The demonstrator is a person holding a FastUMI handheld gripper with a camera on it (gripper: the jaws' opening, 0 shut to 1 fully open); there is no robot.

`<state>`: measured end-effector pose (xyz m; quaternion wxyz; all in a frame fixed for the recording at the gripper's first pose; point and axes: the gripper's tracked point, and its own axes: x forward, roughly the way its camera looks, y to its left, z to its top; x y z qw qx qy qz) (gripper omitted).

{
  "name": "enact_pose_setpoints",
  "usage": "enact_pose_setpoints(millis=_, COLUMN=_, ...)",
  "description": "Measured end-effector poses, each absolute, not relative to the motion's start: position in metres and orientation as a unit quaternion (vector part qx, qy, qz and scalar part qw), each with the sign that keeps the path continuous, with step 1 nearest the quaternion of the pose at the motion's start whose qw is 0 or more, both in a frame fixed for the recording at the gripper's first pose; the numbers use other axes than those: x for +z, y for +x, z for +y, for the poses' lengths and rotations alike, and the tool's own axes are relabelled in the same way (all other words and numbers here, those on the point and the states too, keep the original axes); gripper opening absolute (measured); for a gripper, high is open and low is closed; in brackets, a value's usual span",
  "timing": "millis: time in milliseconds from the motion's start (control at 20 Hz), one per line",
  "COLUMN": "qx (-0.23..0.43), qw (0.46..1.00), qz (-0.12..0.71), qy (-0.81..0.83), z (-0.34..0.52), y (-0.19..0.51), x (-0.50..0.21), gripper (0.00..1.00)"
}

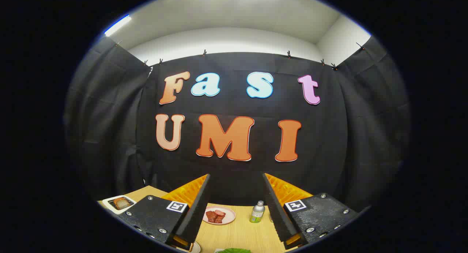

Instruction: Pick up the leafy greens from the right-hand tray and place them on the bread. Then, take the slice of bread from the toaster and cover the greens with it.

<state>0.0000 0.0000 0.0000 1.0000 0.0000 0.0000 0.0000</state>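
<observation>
My gripper (236,180) is held high over the wooden table (241,231), fingers wide apart with nothing between them. A bit of the leafy greens (234,250) peeks in low between the finger bases. A white toaster (119,204) with a brown slice of bread (122,202) in its slot stands far left, beyond the left finger. A sliver of a white plate (195,248) shows beside the left finger's base; what lies on it is hidden.
A pink plate (228,218) with slices of meat (215,216) sits at the table's far side between the fingers. A small bottle with a green label (257,212) stands to its right, close to the right finger. Black cloth walls close in the booth.
</observation>
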Motion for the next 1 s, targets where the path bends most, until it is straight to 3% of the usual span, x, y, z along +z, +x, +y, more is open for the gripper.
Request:
enact_pose_setpoints(millis=600, qx=-0.033, qw=0.998, qz=0.032, qy=-0.038, z=-0.016, y=0.002, x=-0.024, gripper=0.88)
enact_pose_setpoints(millis=1000, qx=-0.049, qw=0.988, qz=0.144, qy=-0.042, z=-0.034, y=-0.001, x=-0.121, gripper=0.88)
